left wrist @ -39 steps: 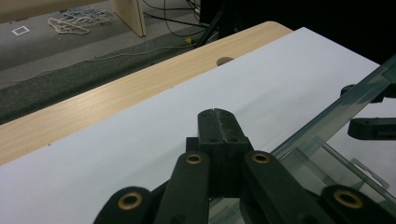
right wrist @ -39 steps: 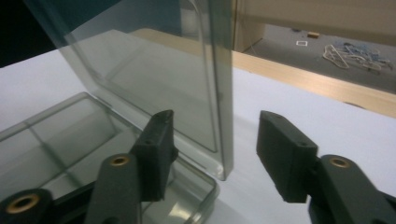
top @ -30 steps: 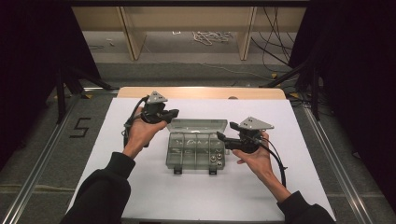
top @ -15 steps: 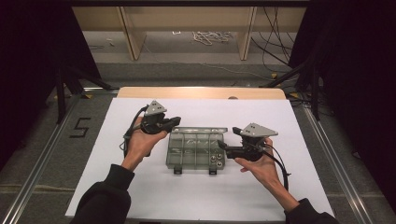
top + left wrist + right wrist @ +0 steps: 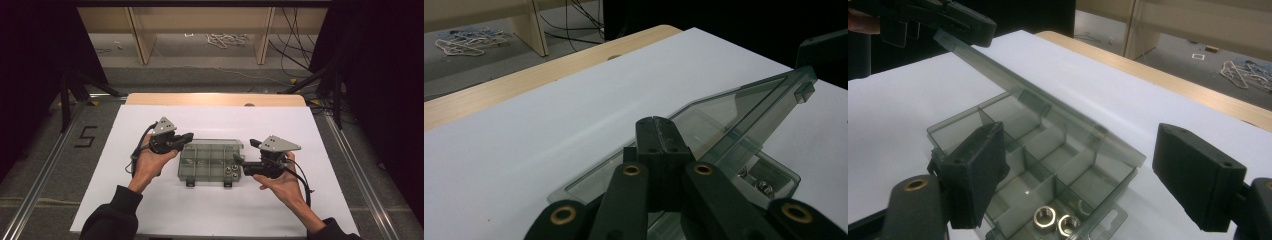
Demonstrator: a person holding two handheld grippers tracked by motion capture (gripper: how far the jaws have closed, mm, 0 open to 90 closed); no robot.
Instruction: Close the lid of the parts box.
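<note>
- We find the clear compartment box [image 5: 210, 161] at the middle of the white sheet [image 5: 150, 210], lid raised.
- Our left gripper [image 5: 186, 137] is clenched, empty, at the lid.
- Our right gripper [image 5: 241, 154], jaws just opened, stands released beside the box's nuts [image 5: 1055, 220].

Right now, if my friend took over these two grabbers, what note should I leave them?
Left gripper: shut, its tips against the see-through lid, which stands part-way up.
Right gripper: open, jaws just widened, either side of the box's near corner, not pressing on it.
Box: middle of the white table, latches facing the person. Two nuts lie in a front compartment; the others look bare.
Done: unlatched, lid coming up.
Left: probably swing the lid fully open, steadying the box.
</note>
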